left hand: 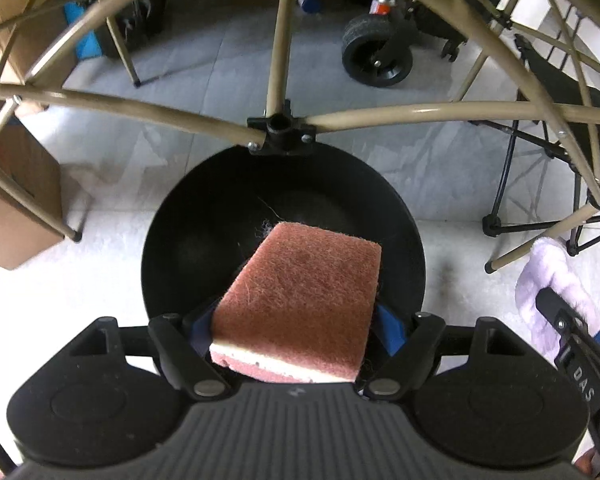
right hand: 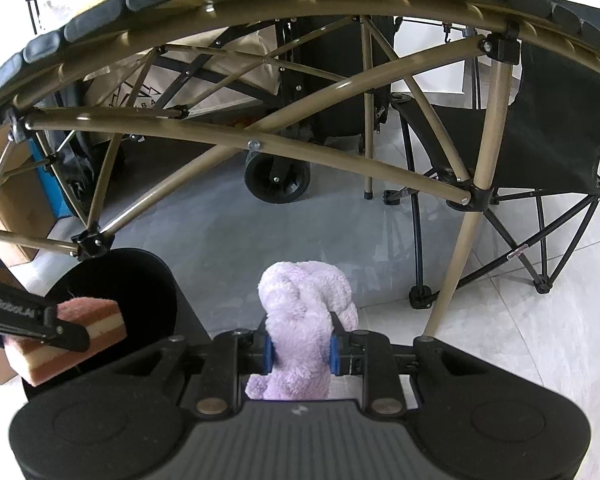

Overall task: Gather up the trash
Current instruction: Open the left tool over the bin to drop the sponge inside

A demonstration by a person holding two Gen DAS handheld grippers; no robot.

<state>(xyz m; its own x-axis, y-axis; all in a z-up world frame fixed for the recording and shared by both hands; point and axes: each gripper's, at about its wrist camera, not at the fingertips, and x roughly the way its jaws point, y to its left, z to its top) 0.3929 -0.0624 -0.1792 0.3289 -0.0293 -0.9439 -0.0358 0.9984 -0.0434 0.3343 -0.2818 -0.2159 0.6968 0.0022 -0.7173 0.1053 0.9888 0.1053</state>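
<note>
Two grippers appear, each holding one item. Left gripper (left hand: pixel 296 328): jaws set fairly wide, the blue pads pressed against the two sides of one sponge (left hand: pixel 304 296), which has a reddish-brown scouring face on top, a pale layer beneath and a pinkish layer under that. The sponge hangs directly over the mouth of one round black bin (left hand: pixel 180 240) standing on the pale tiled floor (left hand: pixel 148 160); a wisp of lint lies inside the bin just beyond the sponge's far edge. Right gripper (right hand: pixel 300 350): jaws narrow, clamped on one bunched lilac fluffy cloth (right hand: pixel 306 304), whose folds bulge above and below the pads. The cloth is held above the floor, to the right of the bin and apart from it. In the right wrist view the sponge and bin sit at lower left; in the left wrist view the cloth shows at the right edge. One folding table frame (left hand: pixel 380 114) of tan tubes crosses above the bin. Behind stand one black folding chair (right hand: pixel 548 140), one wheeled cart (right hand: pixel 278 178) and cardboard boxes (left hand: pixel 16 208).
</note>
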